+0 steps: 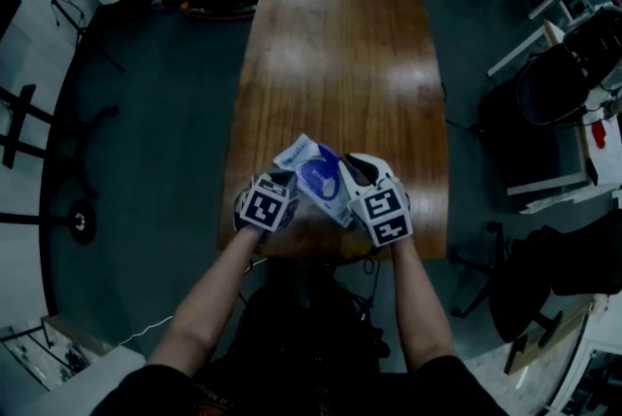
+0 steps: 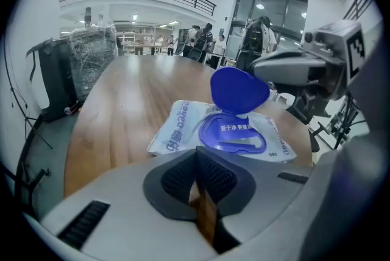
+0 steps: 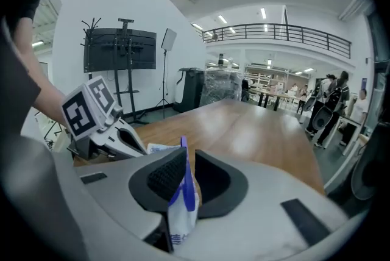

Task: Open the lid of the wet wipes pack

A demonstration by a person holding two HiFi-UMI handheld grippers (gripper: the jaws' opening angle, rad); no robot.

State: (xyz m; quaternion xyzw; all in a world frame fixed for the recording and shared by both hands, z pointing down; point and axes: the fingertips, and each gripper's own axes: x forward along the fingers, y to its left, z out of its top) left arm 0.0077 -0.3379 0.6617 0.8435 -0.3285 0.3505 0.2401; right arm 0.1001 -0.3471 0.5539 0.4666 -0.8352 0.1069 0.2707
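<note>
My right tool (image 3: 184, 169) is clamped on the blue lid (image 2: 239, 89), which stands upright over the wet wipes pack (image 2: 177, 132) at the table's (image 1: 340, 45) near edge. My left tool (image 2: 196, 171) is closed on nothing (just behind the pack). I'd ease the lid back along its hinge, gently, without lifting the pack.

Open wooden counter (image 1: 340, 64) beyond the wet wipes pack (image 1: 292, 155); near edge crowded by left gripper (image 1: 286, 181), right gripper (image 1: 344, 167), raised lid (image 1: 319, 174) between.
</note>
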